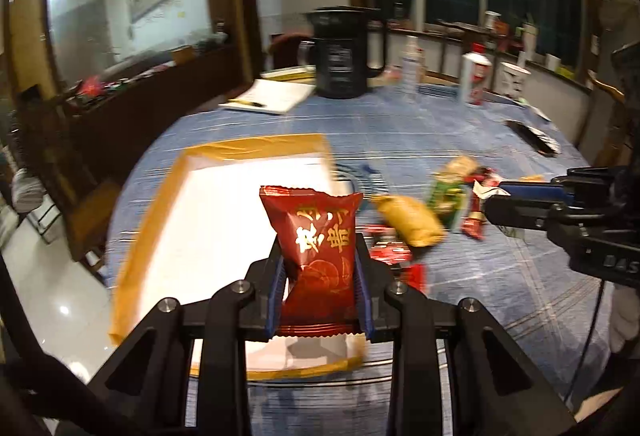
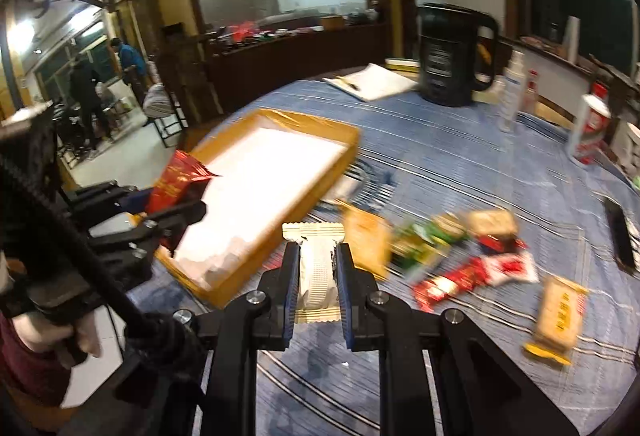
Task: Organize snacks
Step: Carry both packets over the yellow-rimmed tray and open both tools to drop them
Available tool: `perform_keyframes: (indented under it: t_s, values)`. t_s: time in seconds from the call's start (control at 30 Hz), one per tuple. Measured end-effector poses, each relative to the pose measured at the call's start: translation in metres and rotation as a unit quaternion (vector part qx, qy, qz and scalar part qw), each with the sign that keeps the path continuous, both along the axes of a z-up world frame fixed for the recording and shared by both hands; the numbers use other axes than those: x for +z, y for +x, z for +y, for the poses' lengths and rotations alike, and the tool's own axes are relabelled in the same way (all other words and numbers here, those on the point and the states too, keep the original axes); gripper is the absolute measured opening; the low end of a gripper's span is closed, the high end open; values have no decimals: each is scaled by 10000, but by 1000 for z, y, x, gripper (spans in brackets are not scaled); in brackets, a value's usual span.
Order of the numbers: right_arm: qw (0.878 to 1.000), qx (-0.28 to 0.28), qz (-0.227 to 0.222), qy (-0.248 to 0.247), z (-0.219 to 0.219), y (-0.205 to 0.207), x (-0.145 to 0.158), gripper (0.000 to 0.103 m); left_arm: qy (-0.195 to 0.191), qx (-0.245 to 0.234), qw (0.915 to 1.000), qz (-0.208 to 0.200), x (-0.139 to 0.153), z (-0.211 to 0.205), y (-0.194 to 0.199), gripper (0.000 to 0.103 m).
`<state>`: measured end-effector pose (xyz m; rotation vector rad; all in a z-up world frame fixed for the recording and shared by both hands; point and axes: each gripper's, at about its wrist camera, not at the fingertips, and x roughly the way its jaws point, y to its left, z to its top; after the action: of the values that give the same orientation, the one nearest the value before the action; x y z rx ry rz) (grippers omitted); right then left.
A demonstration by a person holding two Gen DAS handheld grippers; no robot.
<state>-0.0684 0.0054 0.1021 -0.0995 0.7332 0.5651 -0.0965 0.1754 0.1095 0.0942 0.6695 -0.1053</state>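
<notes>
While both jaws are clamping packets, motion blur is smearing everything else.
Left gripper (image 1: 320, 268) is pinching the red snack bag (image 1: 316, 236); right gripper (image 2: 318, 268) is squeezing a white wafer packet (image 2: 316, 264), its label unreadable.

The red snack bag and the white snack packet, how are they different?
The red snack bag is puffy with gold writing; the white snack packet is slimmer and ridged. The left gripper holds the red one, the right gripper the white. Both are squeezed between blue pads.

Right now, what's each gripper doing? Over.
Left gripper shut on red snack bag, over yellow tray. Right gripper shut on white packet. Loose snacks left on tablecloth.
</notes>
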Motion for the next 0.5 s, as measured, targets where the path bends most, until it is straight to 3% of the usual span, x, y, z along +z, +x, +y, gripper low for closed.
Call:
perform_keyframes:
  t_s: [0.23, 0.5]
  values:
    - [9985, 353, 325, 257, 70, 26, -12, 17, 218, 547, 9982, 54, -13, 43, 17, 32]
    - [9963, 627, 588, 78, 131, 45, -46, 17, 269, 794, 9959, 342, -37, 71, 43, 32]
